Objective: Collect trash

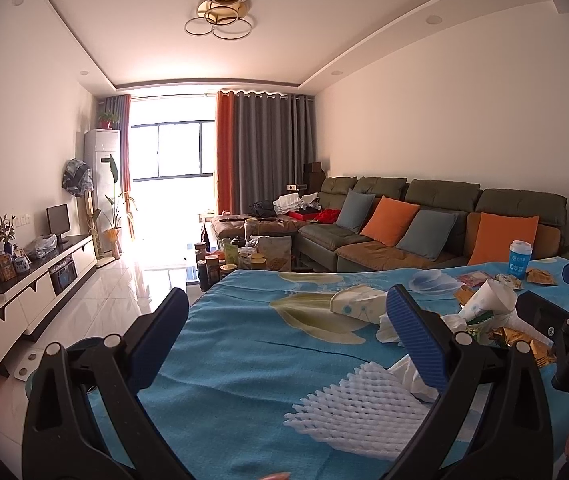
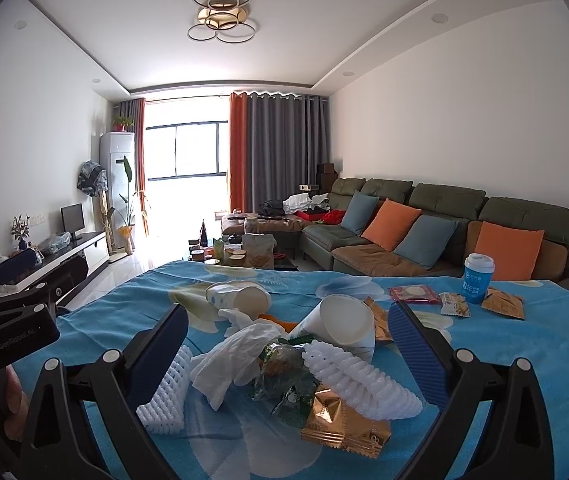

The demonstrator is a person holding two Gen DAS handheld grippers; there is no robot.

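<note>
Two hand-held tools hover low over a tabletop draped in a blue flowered cloth, in a living room. Both stand wide open and hold nothing. In the right wrist view, the right tool brackets a heap of trash: nearest, at 6 o'clock, a gold foil wrapper; just above it a white ribbed foam sleeve lying across a green crumpled wrapper; at 9 o'clock a white foam net touches the left finger; at the heap's middle sits crumpled white tissue. Behind, at 12 o'clock, a white paper cup lies tipped on its side, and farther back a patterned paper cup is also tipped. Toward 2 o'clock, well apart, lie small snack packets beside an upright blue cup with a white lid. In the left wrist view, the left tool hangs over bare cloth at the tabletop's left edge, the foam net at its 5 o'clock and the heap at 3 o'clock. Beyond is a green sofa with orange and blue cushions. No bin or bag is visible. Collecting seems barely begun; this looks like the approach to a first grasp. The next move likely calls for lowering the right tool and closing on one light piece, since the loose items may slide or scatter.
</note>
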